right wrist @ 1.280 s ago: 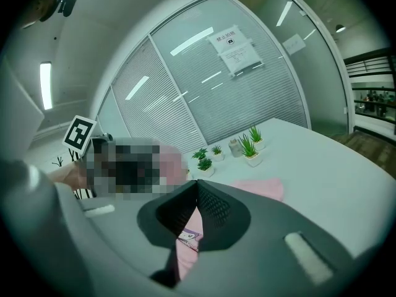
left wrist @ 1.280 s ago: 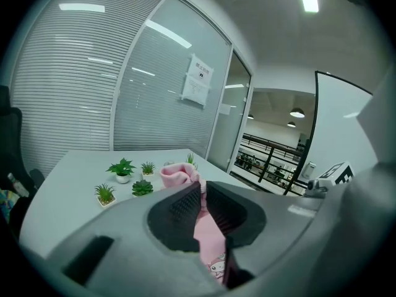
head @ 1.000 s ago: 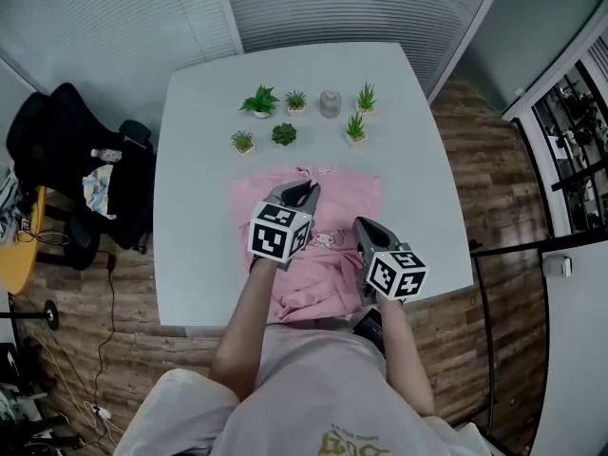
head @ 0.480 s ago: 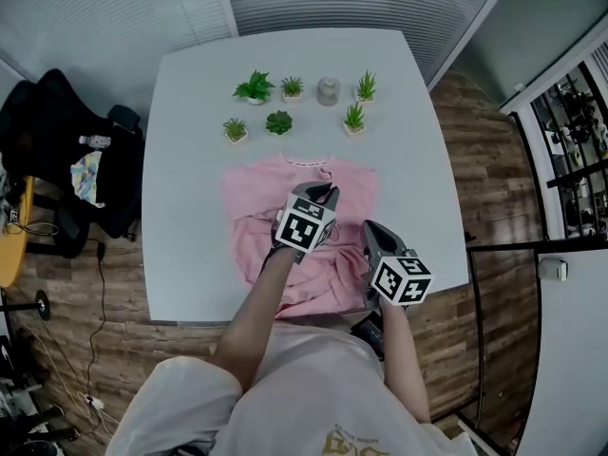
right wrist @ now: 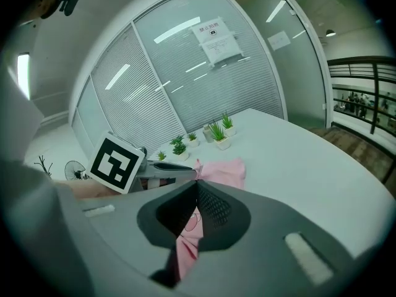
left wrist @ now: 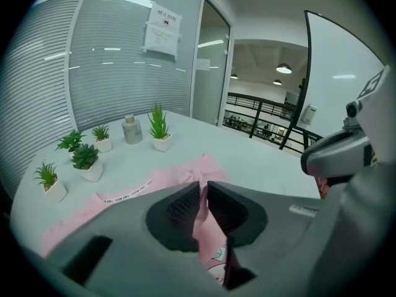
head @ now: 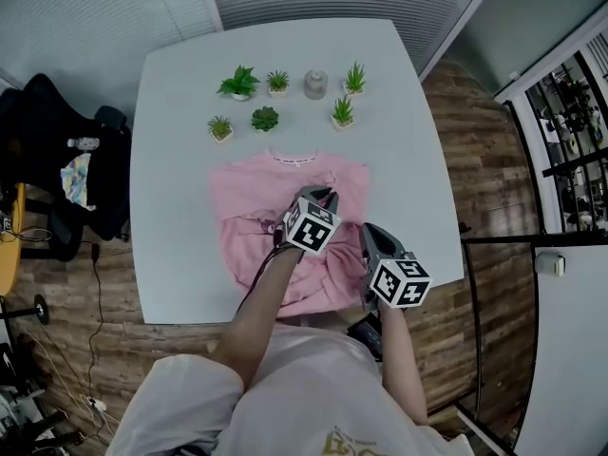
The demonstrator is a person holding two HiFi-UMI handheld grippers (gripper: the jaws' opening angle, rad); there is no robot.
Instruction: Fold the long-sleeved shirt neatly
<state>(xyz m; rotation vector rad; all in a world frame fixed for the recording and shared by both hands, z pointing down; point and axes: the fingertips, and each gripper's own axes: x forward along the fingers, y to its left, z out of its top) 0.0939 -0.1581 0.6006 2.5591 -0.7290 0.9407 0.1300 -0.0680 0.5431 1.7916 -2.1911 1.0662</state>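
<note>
A pink long-sleeved shirt (head: 249,190) lies on the white table (head: 171,112), collar toward the far side, its lower part bunched in folds. My left gripper (head: 324,197) is low over the shirt's right middle. A fold of pink cloth (left wrist: 202,210) sits in the narrow gap between its jaws, which are opening. My right gripper (head: 367,233) is by the shirt's right edge near the table's front. It is shut, and pink cloth (right wrist: 185,240) hangs from its closed jaws. In the right gripper view the left gripper's marker cube (right wrist: 117,163) is close beside it.
Several small potted plants (head: 239,82) and a grey jar (head: 315,84) stand in two rows beyond the collar. A black chair with clutter (head: 57,160) is left of the table. The table's front edge (head: 190,319) is close to the person's body.
My left gripper has come down and to the right onto the shirt with its fold of cloth. The right gripper has shifted only slightly, still holding cloth.
</note>
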